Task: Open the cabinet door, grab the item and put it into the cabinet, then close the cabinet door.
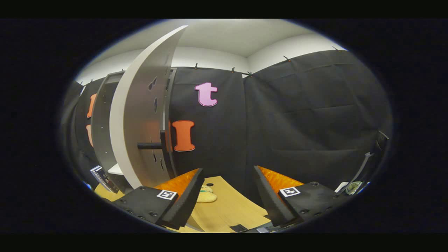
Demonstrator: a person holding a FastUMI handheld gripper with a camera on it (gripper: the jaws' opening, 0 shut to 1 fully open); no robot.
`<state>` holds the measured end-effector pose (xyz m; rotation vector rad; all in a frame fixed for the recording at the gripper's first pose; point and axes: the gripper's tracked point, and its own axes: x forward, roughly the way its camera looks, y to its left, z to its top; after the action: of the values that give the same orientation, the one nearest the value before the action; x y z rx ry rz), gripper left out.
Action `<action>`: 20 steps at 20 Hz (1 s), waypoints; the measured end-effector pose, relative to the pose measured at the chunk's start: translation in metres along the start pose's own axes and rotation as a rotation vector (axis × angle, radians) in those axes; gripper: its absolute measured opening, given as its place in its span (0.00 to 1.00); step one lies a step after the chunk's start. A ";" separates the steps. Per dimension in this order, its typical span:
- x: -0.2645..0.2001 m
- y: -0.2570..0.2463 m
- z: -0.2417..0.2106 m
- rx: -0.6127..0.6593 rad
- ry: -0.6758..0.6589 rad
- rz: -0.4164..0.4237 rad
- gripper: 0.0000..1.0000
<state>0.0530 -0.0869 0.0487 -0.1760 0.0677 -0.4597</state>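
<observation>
The cabinet [101,129] stands to the left of my fingers, its pale door [140,115] swung open toward me and seen nearly edge-on. A dark bar handle [149,145] sticks out from the door. A small yellowish soft item [206,195] lies on the wooden table [227,206], just ahead of my left finger and partly hidden behind it. My gripper [229,190] is open with nothing between its fingers, held above the table to the right of the door.
A white shelf edge [115,169] shows inside the cabinet, low down. A boxed object [102,177] leans at the cabinet's foot on the left. A stand with a small object [354,187] is at the far right. Black cloth walls close the booth behind.
</observation>
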 end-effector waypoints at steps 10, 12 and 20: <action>-0.037 0.087 -0.003 -0.006 -0.024 0.080 0.92; -0.042 0.111 -0.004 -0.006 -0.025 0.115 0.92; -0.045 0.226 -0.016 0.039 -0.001 0.354 0.91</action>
<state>0.1091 0.1296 -0.0072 -0.1229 0.0865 -0.1078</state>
